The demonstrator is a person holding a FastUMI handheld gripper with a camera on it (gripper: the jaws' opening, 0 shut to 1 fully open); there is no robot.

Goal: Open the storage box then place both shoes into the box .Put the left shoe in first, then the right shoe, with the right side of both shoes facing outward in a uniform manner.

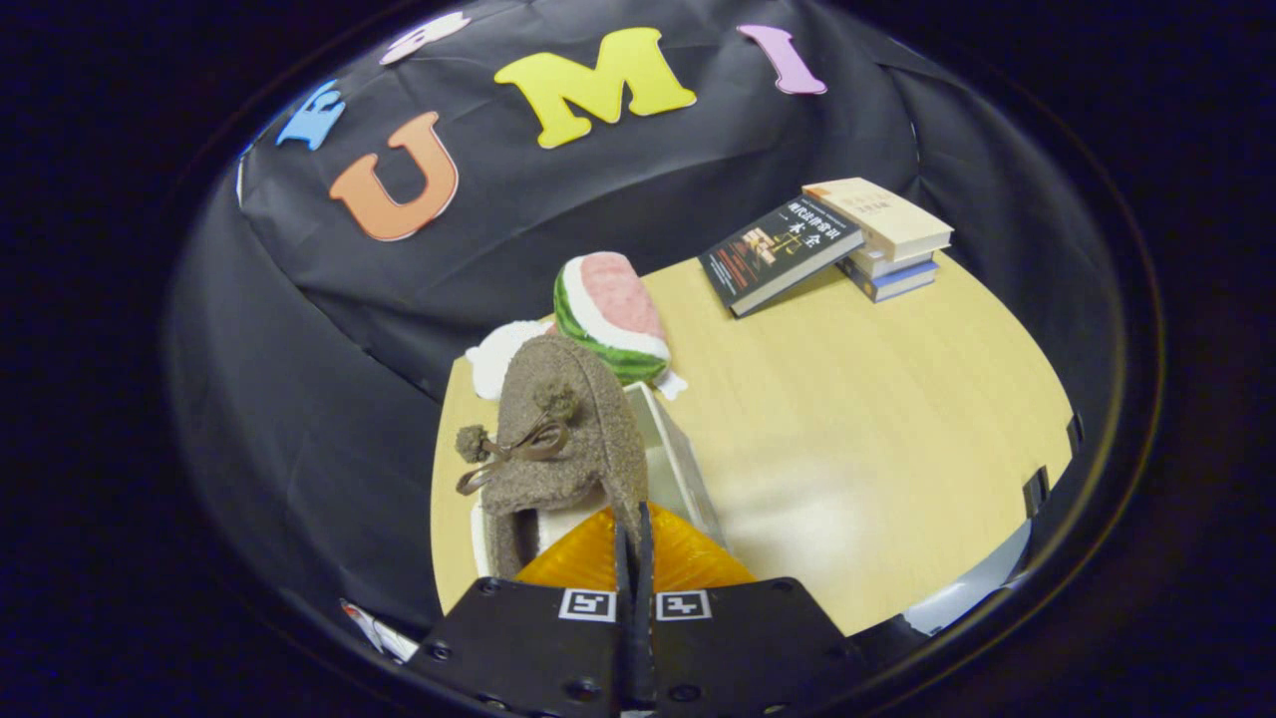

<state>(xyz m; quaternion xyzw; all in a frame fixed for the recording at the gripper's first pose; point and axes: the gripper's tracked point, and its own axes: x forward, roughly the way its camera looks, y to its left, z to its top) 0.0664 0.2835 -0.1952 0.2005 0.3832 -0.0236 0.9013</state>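
Clearly the fingers (634, 543) are pinching nearly closed on the rim of the fuzzy brown shoe (558, 439), hanging over the box (678, 459) on the worktop (847, 419). Such a thin hold is risking the shoe slipping or twisting sideways.

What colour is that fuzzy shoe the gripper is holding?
Brownish-grey, seen in the gripper view: the shoe hangs pinched in the gripper.

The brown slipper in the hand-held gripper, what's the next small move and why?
Probably lower it a little toward the box. The hand-held gripper is shut on the slipper at its rear edge, and the slipper hangs toe-away above the clear box, not resting inside. Whether the box lid is fully open is hard to tell from here.
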